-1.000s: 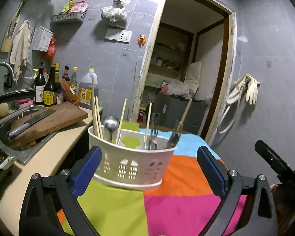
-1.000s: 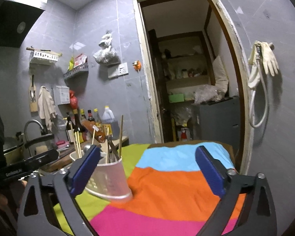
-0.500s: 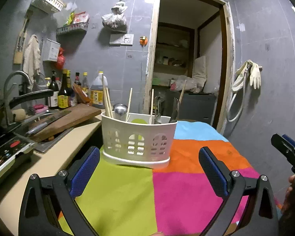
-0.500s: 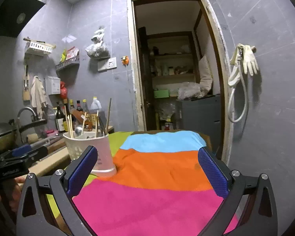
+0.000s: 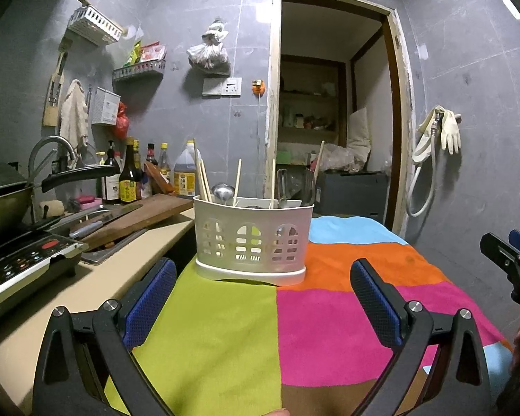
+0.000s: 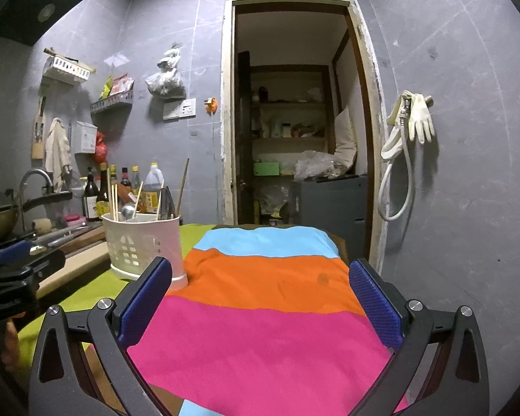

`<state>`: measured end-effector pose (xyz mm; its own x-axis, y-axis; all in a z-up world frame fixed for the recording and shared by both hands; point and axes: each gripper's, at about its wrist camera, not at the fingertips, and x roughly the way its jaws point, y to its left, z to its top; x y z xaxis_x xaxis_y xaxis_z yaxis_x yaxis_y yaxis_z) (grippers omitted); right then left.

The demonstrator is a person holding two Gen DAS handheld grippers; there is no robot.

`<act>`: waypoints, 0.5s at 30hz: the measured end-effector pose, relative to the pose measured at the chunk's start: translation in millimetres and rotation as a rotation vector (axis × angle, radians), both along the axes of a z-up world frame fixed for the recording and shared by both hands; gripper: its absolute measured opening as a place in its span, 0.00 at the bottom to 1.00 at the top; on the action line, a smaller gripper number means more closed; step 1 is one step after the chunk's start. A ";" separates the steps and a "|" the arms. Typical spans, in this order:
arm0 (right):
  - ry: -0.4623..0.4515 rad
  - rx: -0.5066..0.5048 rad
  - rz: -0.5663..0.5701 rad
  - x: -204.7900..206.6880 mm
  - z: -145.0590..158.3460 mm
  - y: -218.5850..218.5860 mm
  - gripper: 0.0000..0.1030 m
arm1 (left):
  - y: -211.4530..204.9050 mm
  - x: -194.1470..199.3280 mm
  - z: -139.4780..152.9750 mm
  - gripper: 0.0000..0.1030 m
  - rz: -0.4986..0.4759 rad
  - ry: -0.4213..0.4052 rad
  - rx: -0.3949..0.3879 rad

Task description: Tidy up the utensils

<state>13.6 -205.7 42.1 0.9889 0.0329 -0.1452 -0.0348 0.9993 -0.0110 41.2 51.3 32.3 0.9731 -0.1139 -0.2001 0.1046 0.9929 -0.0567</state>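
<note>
Upright, slotted white plastic caddy (image 5: 253, 242) on bright striped cloth (image 5: 329, 319).

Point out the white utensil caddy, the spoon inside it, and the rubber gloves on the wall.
white utensil caddy (image 5: 253, 242), left wrist view, front wall.
spoon (image 5: 221, 192), left wrist view, its metal bowl.
rubber gloves (image 6: 421, 118), right wrist view, the hanging glove's palm.

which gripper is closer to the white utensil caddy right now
Left. The left gripper faces the white utensil caddy head-on, open. The right gripper is off to the caddy's right, open over the cloth.
</note>
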 end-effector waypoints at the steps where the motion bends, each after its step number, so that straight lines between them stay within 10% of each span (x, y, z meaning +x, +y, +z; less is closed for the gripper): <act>1: 0.001 -0.001 -0.004 -0.5 -0.6 -0.5 1.00 | -0.2 -1.2 -0.8 0.96 0.001 0.000 0.001; 15: 0.017 0.012 -0.015 0.9 -4.6 -5.6 1.00 | 0.2 -1.8 -6.4 0.96 0.007 0.021 -0.009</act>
